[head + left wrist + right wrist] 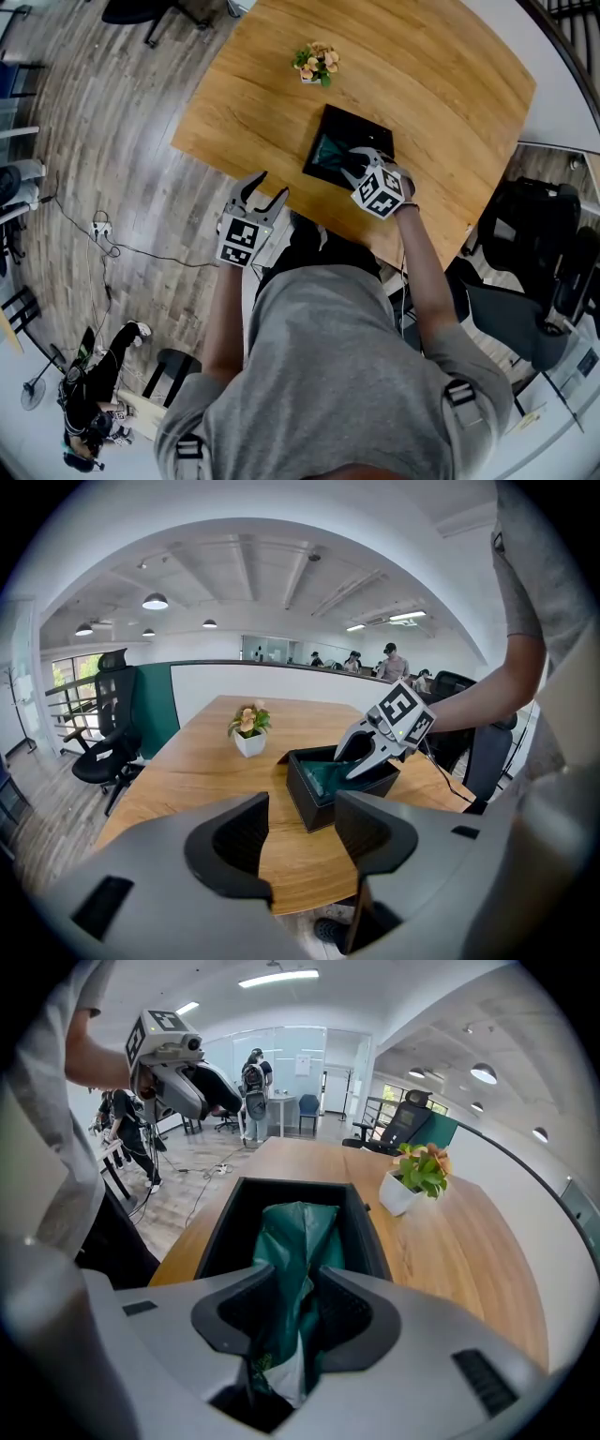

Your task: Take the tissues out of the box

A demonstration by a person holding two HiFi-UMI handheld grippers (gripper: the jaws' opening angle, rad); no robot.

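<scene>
The right gripper (302, 1283) clamps the tissue pack (295, 1227) inside the box (223, 1227) near the table's (469, 1251) front edge, while the left gripper (302, 832) hangs open and empty, so the unheld box may rise with the pack.

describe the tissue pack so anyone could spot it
On the wooden table sits an open black box. The tissue pack is the crumpled dark green packet inside it, pinched in the right gripper, unlike the potted plant standing loose nearby.
</scene>
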